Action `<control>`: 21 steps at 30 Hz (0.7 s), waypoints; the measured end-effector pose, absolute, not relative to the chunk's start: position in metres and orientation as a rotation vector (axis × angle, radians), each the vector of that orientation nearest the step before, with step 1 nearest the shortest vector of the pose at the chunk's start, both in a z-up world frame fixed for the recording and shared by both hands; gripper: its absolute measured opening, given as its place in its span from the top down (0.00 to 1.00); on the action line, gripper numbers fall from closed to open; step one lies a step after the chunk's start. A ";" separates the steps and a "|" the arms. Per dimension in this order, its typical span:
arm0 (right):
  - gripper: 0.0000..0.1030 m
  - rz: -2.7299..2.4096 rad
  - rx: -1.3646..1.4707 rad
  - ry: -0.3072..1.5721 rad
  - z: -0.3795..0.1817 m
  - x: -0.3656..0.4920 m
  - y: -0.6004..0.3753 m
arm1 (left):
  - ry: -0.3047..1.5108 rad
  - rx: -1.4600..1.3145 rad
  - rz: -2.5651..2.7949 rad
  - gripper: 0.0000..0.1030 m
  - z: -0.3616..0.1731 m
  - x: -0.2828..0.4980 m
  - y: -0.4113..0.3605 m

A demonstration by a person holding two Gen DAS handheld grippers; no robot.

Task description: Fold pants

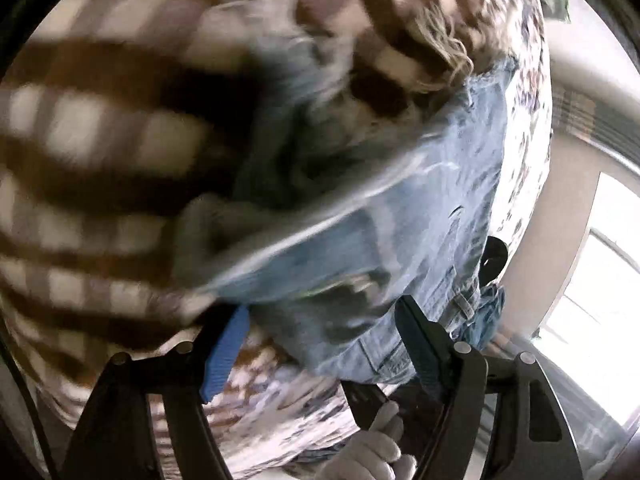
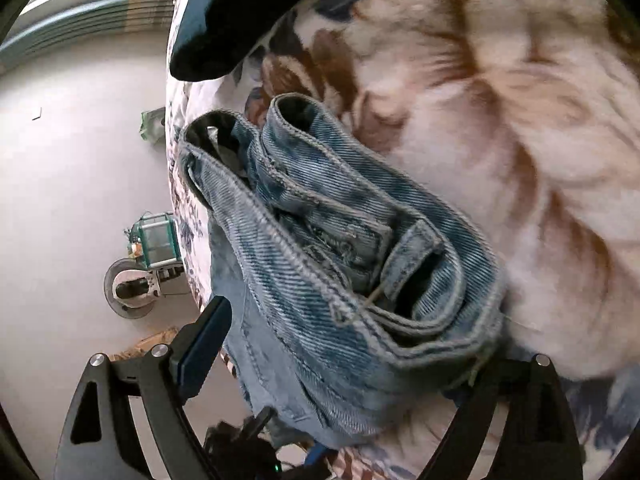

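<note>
Light blue jeans lie bunched on a bed with a brown and white patterned cover. The left wrist view is blurred. My left gripper is open, its blue-padded finger and dark finger standing either side of a fold of denim near the waist. In the right wrist view the waistband with belt loops fills the middle. My right gripper is open with the waistband bundle between its fingers; the left finger shows, the right one is hidden behind denim.
A dark garment lies on the bed beyond the jeans. The bed edge drops to a pale floor with a wheeled device. A bright window is at the right. A gloved hand shows low in the left wrist view.
</note>
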State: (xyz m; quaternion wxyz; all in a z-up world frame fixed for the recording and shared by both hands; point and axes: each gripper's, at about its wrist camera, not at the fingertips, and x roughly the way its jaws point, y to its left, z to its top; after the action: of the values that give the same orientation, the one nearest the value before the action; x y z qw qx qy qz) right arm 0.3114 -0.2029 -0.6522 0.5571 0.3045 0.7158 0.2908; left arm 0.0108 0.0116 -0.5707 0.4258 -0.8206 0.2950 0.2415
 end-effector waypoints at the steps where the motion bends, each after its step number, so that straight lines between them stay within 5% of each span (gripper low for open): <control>1: 0.10 0.700 0.703 1.692 -0.653 0.310 -0.199 | 0.727 -2.049 0.612 0.29 -0.572 0.008 0.010; 14: 0.12 0.701 0.708 1.719 -0.672 0.312 -0.185 | 0.714 -1.811 0.735 0.31 -0.555 0.047 0.033; 15: 0.20 0.680 0.701 1.712 -0.673 0.312 -0.184 | 0.708 -1.788 0.739 0.43 -0.553 0.050 0.037; 16: 0.39 0.641 0.673 1.713 -0.673 0.310 -0.186 | 0.715 -1.766 0.738 0.62 -0.553 0.053 0.041; 19: 0.62 0.607 0.688 1.692 -0.672 0.302 -0.195 | 0.737 -1.687 0.692 0.75 -0.543 0.066 0.051; 21: 0.67 0.604 0.668 1.673 -0.662 0.299 -0.195 | 0.763 -1.614 0.665 0.76 -0.529 0.073 0.054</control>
State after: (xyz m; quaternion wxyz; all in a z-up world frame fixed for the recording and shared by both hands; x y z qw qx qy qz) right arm 0.2995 -0.1954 -0.6622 0.5816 0.2859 0.7163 0.2585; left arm 0.0728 0.0535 -0.5289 0.5798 -0.6903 0.3264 0.2844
